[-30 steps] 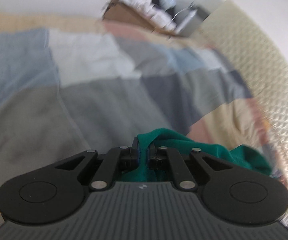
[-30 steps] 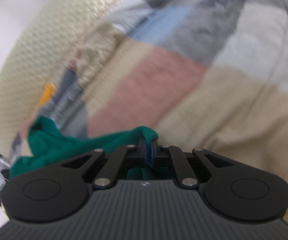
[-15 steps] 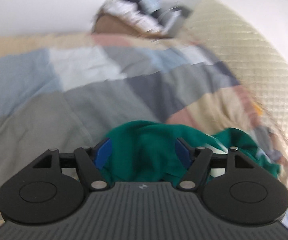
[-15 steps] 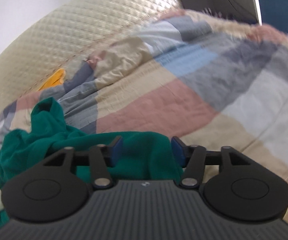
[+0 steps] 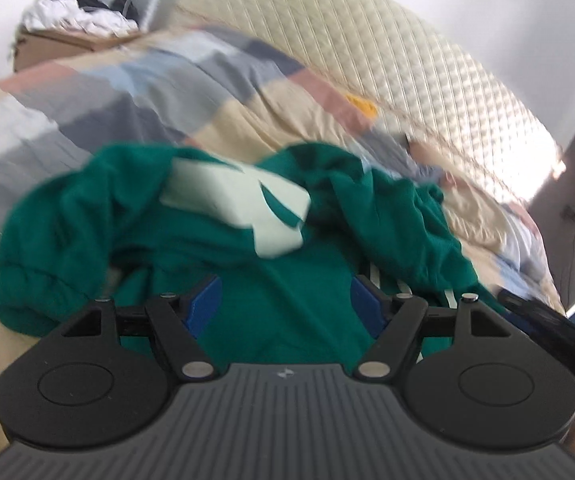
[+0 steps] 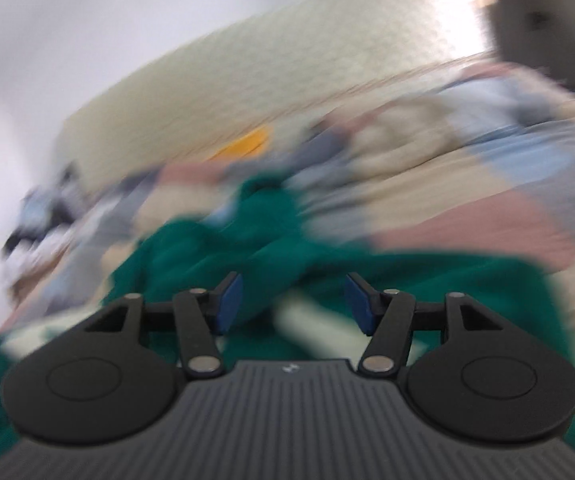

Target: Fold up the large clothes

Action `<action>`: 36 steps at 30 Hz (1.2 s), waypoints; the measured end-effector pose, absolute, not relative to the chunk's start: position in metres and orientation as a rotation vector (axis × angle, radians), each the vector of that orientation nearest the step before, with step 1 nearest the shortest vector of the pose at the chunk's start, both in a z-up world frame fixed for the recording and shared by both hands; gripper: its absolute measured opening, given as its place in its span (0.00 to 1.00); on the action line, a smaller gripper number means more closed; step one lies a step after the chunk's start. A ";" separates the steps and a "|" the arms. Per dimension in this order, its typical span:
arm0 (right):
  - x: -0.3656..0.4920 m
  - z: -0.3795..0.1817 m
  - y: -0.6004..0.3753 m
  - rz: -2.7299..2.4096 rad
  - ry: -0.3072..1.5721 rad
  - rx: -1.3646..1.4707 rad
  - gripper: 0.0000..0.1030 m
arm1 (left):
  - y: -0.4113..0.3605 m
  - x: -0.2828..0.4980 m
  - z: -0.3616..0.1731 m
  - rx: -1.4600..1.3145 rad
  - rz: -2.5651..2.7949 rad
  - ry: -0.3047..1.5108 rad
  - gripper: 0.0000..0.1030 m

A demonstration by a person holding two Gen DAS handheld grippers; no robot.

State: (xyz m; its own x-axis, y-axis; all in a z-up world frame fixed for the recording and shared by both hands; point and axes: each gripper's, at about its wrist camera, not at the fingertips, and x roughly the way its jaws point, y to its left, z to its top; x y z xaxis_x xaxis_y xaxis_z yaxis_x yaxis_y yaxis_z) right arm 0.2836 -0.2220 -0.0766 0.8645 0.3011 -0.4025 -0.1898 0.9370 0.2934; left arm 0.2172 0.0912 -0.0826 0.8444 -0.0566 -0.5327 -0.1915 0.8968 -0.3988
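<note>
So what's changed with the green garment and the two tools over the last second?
Both tools let go. A second ago each was pinched shut on a fold of the green garment; now the left tool and right tool stand open, pulled back and up, with the garment dropped in a crumpled heap on the patchwork quilt. The quilt and the quilted headboard are unchanged.

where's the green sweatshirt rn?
The green sweatshirt lies crumpled on the patchwork quilt, just beyond both grippers' open fingers and short of the quilted headboard.
</note>
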 end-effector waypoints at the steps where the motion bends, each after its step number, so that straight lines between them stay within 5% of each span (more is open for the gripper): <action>1: 0.294 -0.082 -0.205 0.292 0.497 0.214 0.58 | 0.090 0.219 -0.087 -0.455 0.074 0.572 0.73; 12: 0.431 -0.113 -0.086 0.223 0.580 0.034 0.56 | 0.115 0.252 -0.133 -0.524 0.126 0.631 0.73; 18: 0.518 -0.083 -0.049 0.153 0.495 0.021 0.35 | 0.126 0.278 -0.162 -0.531 0.126 0.611 0.73; 23: 0.581 -0.081 -0.039 0.087 0.460 0.068 0.33 | 0.123 0.293 -0.182 -0.467 0.119 0.579 0.73; 36: 0.522 -0.079 -0.102 0.187 0.444 0.184 0.34 | 0.133 0.298 -0.189 -0.517 0.122 0.560 0.73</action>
State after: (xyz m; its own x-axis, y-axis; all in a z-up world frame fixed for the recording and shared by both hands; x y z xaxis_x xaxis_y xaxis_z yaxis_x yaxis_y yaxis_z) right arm 0.5215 -0.1021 -0.0793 0.8862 0.2193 -0.4080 -0.1392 0.9662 0.2171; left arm 0.2978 0.1330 -0.1889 0.8438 -0.0278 -0.5359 -0.2474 0.8660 -0.4345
